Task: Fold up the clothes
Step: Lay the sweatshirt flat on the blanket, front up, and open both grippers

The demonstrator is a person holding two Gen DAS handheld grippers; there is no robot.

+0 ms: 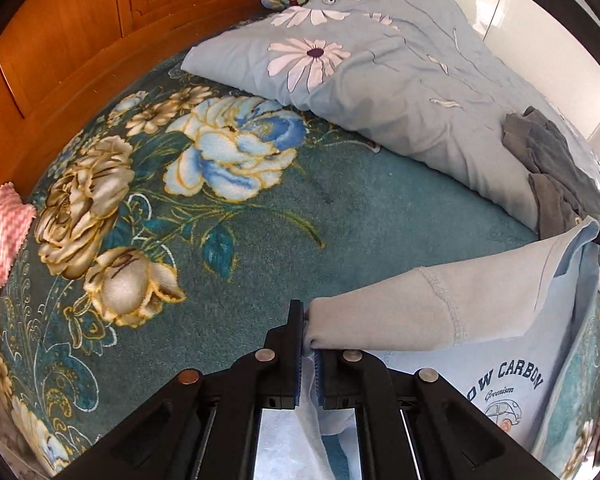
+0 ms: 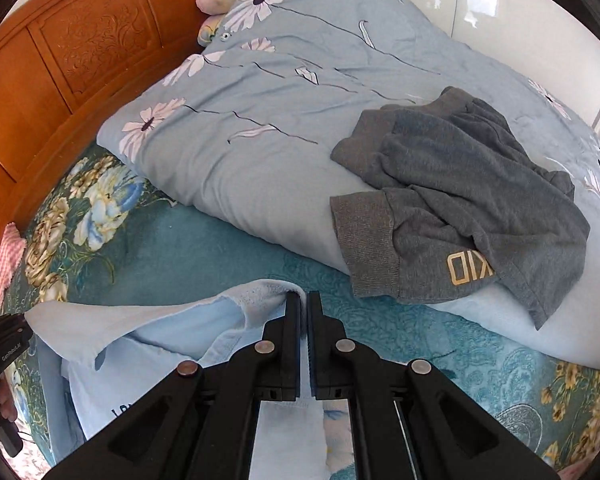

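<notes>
Crumpled grey knit sweatshirt (image 2: 460, 200) lies right of frame on pale blue daisy-print duvet (image 2: 260, 120) — teal floral plush blanket (image 1: 260, 220) below, carved wooden headboard (image 1: 60, 40) upper left. Left gripper (image 1: 308, 344) and right gripper (image 2: 304, 320) both clenched on light blue printed T-shirt (image 1: 500, 320), lifted at lower frame.
</notes>
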